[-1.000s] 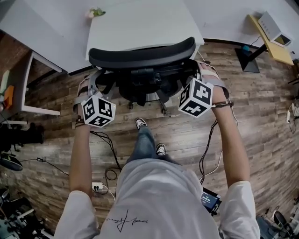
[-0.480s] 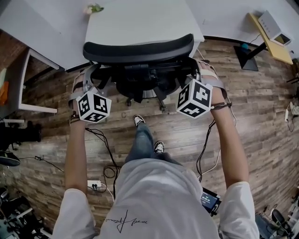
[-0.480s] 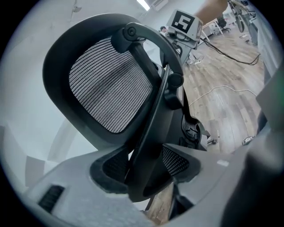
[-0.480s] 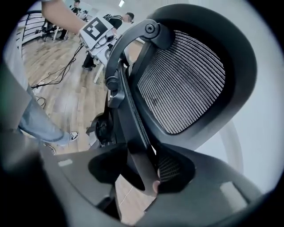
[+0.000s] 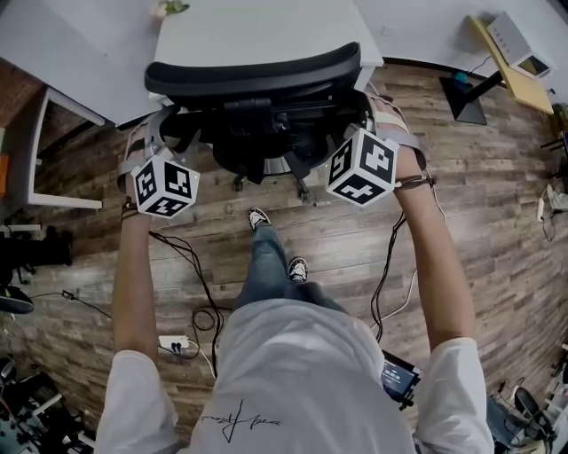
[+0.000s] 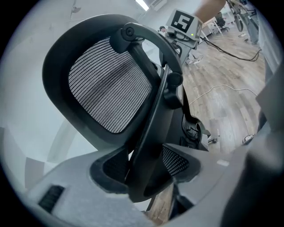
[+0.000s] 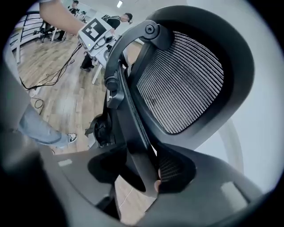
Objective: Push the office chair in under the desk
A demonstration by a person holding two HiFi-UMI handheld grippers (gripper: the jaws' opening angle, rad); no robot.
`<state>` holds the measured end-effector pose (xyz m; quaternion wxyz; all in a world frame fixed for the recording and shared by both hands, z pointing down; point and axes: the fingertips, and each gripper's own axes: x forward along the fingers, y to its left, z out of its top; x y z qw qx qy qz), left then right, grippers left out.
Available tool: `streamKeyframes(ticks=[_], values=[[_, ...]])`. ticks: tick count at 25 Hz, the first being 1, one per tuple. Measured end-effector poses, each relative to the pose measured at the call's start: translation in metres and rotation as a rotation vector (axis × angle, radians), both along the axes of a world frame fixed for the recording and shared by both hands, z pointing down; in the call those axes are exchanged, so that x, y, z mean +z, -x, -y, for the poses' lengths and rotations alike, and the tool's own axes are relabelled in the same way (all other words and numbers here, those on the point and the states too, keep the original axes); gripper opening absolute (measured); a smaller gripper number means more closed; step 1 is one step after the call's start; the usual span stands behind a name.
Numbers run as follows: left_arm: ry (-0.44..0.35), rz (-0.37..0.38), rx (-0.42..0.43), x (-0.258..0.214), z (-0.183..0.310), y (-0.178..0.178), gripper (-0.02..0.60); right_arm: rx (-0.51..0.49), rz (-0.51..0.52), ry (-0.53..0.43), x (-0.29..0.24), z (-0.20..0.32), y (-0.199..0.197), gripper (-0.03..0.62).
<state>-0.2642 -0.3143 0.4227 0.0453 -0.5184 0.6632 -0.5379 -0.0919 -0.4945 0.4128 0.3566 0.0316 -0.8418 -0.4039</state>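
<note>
The black mesh-backed office chair (image 5: 256, 78) stands at the white desk (image 5: 266, 27), its backrest top overlapping the desk's near edge. The left gripper's marker cube (image 5: 163, 185) and the right gripper's marker cube (image 5: 361, 166) flank the backrest; the chair hides the jaws in the head view. In the left gripper view my left gripper (image 6: 143, 172) is shut on the backrest's black side frame (image 6: 153, 119). In the right gripper view the other side frame (image 7: 128, 115) lies between the jaws of my right gripper (image 7: 140, 172), which are opening, with slack on one side.
Cables (image 5: 191, 284) trail over the wooden floor behind the chair, beside the person's shoes (image 5: 259, 217). A white table frame (image 5: 35, 151) stands at the left. A black stand base (image 5: 466, 96) and a yellow shelf (image 5: 515, 66) sit at the upper right.
The chair and both grippers have moved forward toward the desk, so the backrest now overlaps the desk edge more. The person has stepped forward behind it.
</note>
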Motion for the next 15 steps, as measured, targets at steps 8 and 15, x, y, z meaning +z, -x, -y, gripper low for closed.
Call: streamKeyframes(ticks=[8,15], values=[[0.042,-0.007,-0.002,0.001,-0.01,0.022,0.236,0.013,0.027,-0.01,-0.003,-0.026,0.005,0.216],[0.112,-0.014,-0.036,0.003,-0.022,0.058,0.242,0.013,0.074,-0.021,-0.006,-0.058,0.021,0.21]])
